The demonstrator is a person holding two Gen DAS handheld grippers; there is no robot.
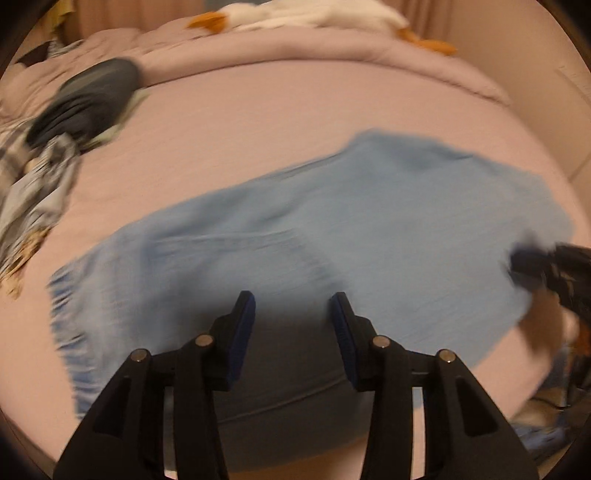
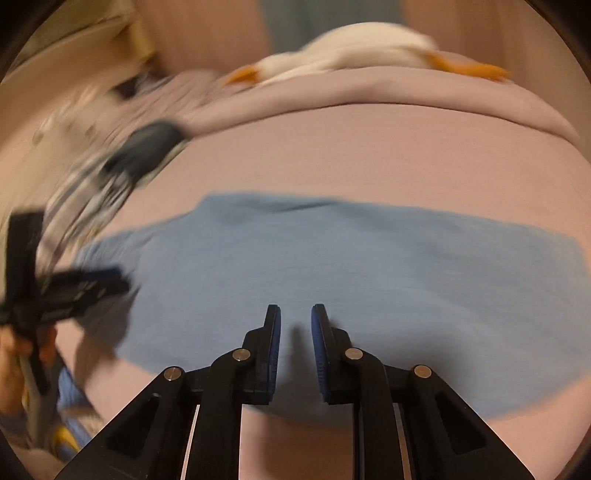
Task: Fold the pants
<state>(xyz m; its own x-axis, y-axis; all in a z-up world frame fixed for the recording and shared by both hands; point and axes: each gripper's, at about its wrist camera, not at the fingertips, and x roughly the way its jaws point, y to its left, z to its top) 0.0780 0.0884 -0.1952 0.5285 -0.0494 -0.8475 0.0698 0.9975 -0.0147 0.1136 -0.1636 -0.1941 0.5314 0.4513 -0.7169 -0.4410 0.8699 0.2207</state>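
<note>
Pants of light blue woven fabric (image 2: 351,266) are seen lying flat on a pale pink bed sheet (image 1: 258,122), spread sideways across the bed just beyond both tools. Nearest the left wrist camera, the left gripper (image 1: 291,314) is held above the near edge of the cloth with its blue-padded black fingers (image 1: 243,325) clearly parted — nothing is caught between them. In the right wrist view the right gripper (image 2: 295,332) is poised over the same near edge, its pads separated by a narrower gap, and no fabric is pinched there either. Each tool is glimpsed, blurred, at the edge of the other's view, with part of a hand (image 2: 22,350) wrapped around the handle. Further off, at the left side of the bed, a dark grey-blue folded garment (image 1: 92,99) is found resting beside a rumpled patterned grey-and-white cloth (image 1: 40,192). Beyond these, a bunched pink duvet (image 2: 369,92) is piled along the far edge — and on top of it a white plush goose with an orange beak and feet (image 1: 295,16) is laid lengthwise.
</note>
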